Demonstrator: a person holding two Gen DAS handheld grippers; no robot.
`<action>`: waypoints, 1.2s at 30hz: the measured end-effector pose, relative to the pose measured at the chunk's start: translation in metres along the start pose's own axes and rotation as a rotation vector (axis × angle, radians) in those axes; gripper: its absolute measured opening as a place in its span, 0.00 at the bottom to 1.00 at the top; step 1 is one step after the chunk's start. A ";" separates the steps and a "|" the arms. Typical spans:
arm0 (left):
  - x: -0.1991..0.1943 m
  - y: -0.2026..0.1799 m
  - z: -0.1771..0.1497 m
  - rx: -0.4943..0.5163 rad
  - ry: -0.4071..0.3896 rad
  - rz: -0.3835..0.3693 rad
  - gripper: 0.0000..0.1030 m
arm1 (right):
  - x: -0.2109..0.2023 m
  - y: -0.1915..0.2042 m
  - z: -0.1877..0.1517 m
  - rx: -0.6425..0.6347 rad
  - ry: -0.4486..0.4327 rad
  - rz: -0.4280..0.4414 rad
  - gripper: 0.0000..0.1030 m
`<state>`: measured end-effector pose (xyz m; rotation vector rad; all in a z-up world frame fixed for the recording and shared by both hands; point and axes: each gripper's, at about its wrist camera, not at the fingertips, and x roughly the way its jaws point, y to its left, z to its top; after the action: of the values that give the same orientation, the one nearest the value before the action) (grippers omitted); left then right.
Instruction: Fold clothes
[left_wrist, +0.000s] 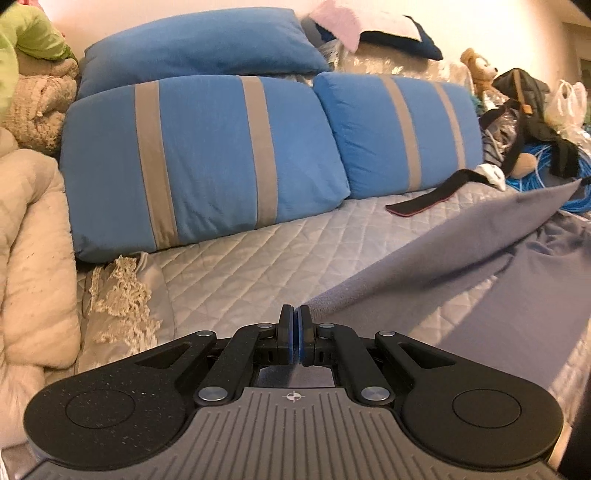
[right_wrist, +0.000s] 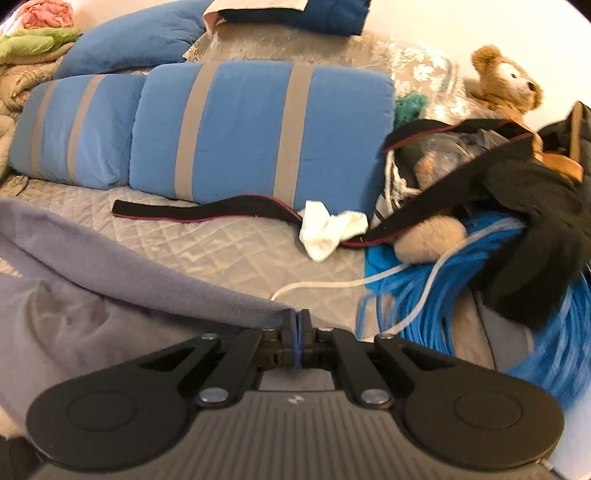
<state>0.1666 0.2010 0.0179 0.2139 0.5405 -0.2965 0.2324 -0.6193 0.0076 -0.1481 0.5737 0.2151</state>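
Observation:
A lavender-grey garment (left_wrist: 461, 243) is stretched in the air above the quilted bed cover (left_wrist: 258, 258). My left gripper (left_wrist: 294, 317) is shut on its left corner, and the cloth runs off to the right. In the right wrist view the same garment (right_wrist: 92, 266) hangs to the left, and my right gripper (right_wrist: 296, 319) is shut on its right corner. Both grippers hold the edge taut a little above the bed.
Blue striped pillows (left_wrist: 207, 155) lie along the back. A black strap (right_wrist: 207, 212), a white cloth (right_wrist: 328, 229), blue cord (right_wrist: 461, 291), a teddy bear (right_wrist: 506, 81) and dark clothing (right_wrist: 535, 221) crowd the right. Beige bedding (left_wrist: 33, 240) piles up on the left.

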 end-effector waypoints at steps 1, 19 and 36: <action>-0.005 -0.001 -0.004 -0.005 0.000 -0.006 0.02 | -0.008 0.000 -0.006 0.011 -0.001 -0.004 0.00; -0.029 -0.014 -0.052 -0.020 0.139 -0.043 0.11 | -0.042 0.022 -0.094 -0.017 0.134 -0.119 0.34; -0.027 -0.115 0.006 0.050 0.005 -0.162 0.60 | -0.015 0.083 -0.129 -0.653 0.117 -0.404 0.97</action>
<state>0.1088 0.0978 0.0233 0.2195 0.5567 -0.4674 0.1322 -0.5670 -0.0979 -0.9058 0.5605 -0.0072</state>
